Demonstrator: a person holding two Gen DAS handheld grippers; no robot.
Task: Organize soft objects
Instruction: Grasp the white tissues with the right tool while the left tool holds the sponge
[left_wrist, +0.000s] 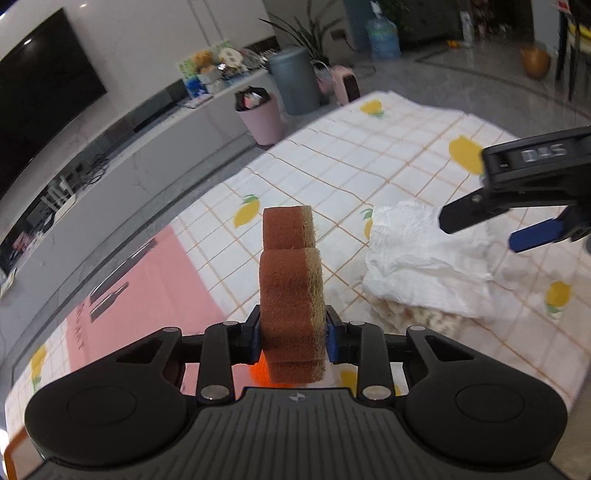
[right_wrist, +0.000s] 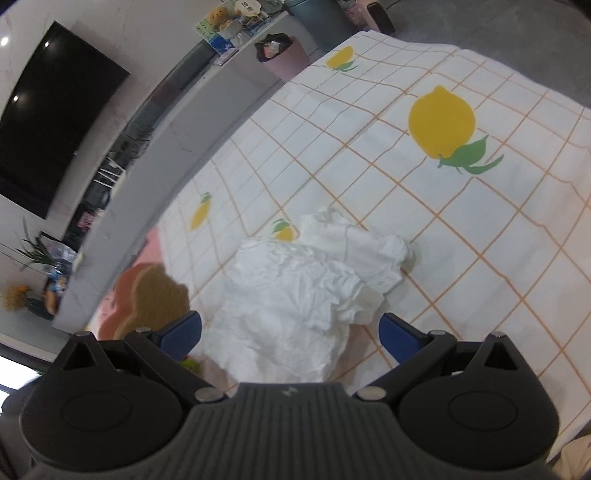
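A brown scalloped sponge with a tan scouring side stands on edge between the blue pads of my left gripper, which is shut on it above the lemon-print cloth. The same sponge shows at the left in the right wrist view. A crumpled white cloth lies on the table to the right, and a beige fluffy thing peeks from under it. My right gripper hangs open over the white cloth, its blue pads wide apart; it also enters at the right as the right gripper.
A pink mat lies at the table's left edge. Something orange sits under the sponge. Beyond the table stand a pink bin, a grey bin, a TV and a low cabinet with toys.
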